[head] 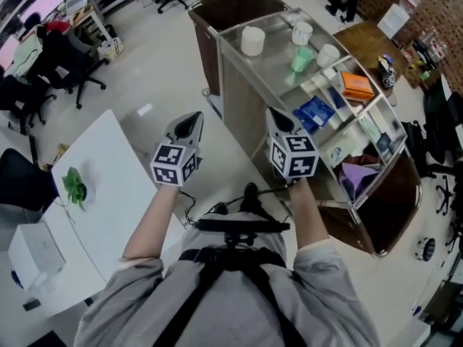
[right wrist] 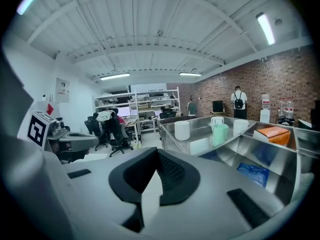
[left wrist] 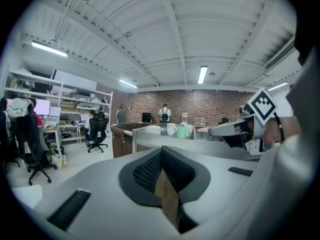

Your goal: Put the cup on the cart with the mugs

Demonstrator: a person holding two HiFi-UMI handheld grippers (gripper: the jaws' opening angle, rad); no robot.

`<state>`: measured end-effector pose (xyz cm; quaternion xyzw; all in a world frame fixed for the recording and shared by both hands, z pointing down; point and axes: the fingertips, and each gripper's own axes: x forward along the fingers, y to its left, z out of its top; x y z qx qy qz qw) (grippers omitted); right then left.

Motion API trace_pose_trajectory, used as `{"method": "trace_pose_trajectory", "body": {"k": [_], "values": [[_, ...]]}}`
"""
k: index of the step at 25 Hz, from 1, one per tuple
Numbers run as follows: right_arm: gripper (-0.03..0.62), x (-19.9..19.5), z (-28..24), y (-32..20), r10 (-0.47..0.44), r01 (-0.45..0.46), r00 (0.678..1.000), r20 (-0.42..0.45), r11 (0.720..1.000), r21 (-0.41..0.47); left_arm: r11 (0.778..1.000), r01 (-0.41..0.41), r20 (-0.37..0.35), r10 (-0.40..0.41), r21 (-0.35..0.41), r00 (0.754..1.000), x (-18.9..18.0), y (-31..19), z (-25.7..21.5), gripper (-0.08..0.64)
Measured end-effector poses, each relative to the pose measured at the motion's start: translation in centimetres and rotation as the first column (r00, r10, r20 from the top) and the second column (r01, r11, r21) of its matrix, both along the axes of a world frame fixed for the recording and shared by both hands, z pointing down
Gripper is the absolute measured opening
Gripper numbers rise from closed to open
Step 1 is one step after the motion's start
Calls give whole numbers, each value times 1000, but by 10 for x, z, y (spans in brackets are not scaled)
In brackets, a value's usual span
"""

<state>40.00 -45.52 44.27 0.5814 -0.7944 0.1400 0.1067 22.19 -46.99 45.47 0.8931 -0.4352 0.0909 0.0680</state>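
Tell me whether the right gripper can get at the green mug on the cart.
Probably yes. The right gripper points toward the cart, and nothing stands between it and the green mug but the low rim. Its jaws are shut and must open first.

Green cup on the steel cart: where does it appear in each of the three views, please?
Head view: green cup, upper part, right of centre, on the cart top.
Left gripper view: small, mid-height, just right of centre.
Right gripper view: mid-height, right of centre.
Shared landmark: the white cylinder stands left of it in every view.
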Motion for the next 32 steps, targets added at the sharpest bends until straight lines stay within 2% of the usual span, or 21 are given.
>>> {"method": "trace_pose_trajectory", "body": {"k": [6, 14, 32], "values": [[8, 6, 36, 43, 52, -51, 998, 23, 998, -41, 999, 16, 0, -16, -40, 1000, -14, 30, 26, 3], [6, 10, 64, 70, 98, -97, 995, 11, 992, -79, 996, 12, 19, -10, -83, 1000, -24, 47, 49, 3], [8, 11, 69, 61, 109, -107, 994, 21, 991, -85, 992, 7, -15, -9, -123, 1000, -35, 44, 64, 3]]}}
